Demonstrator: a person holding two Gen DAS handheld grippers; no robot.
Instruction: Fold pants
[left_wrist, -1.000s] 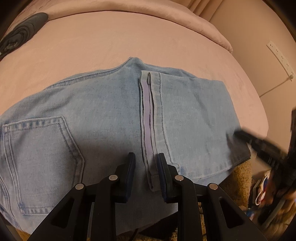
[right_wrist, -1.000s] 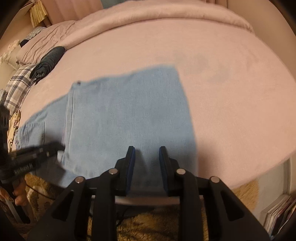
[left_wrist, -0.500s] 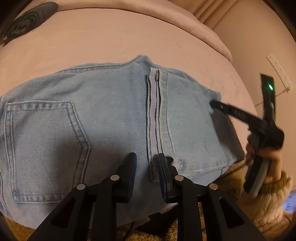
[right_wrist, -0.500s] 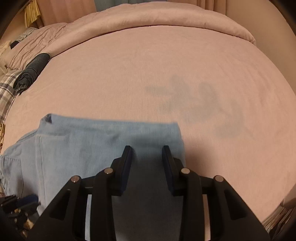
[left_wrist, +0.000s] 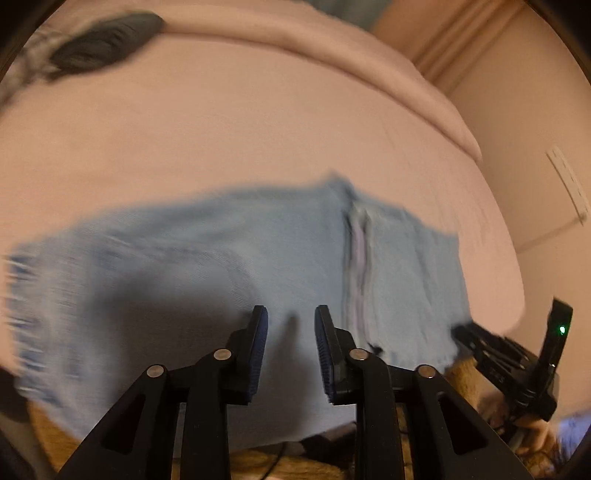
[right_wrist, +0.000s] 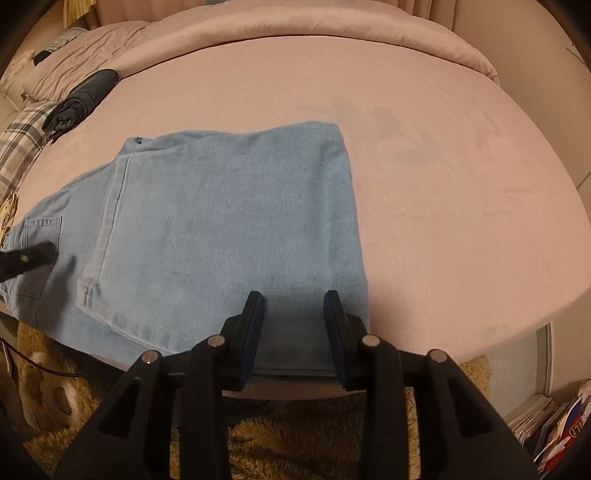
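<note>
You are drawing the left hand-held gripper (left_wrist: 290, 325) back from the hem, unclenched. The right hand-held gripper (right_wrist: 293, 314) is hovering released over the folded jeans (right_wrist: 229, 221); another fold remains.

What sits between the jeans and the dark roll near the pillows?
Nothing: in the right wrist view only bare pink bedspread separates the jeans from the roll.

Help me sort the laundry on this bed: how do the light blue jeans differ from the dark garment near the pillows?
The light blue jeans are pale denim, while the dark garment is charcoal. The jeans lie spread flat in a wide fold at the bed's near edge; the dark garment is rolled into a compact bundle at the far left. The jeans cover far more bedding. Both rest on the pink cover, and no gripper holds either.
</note>
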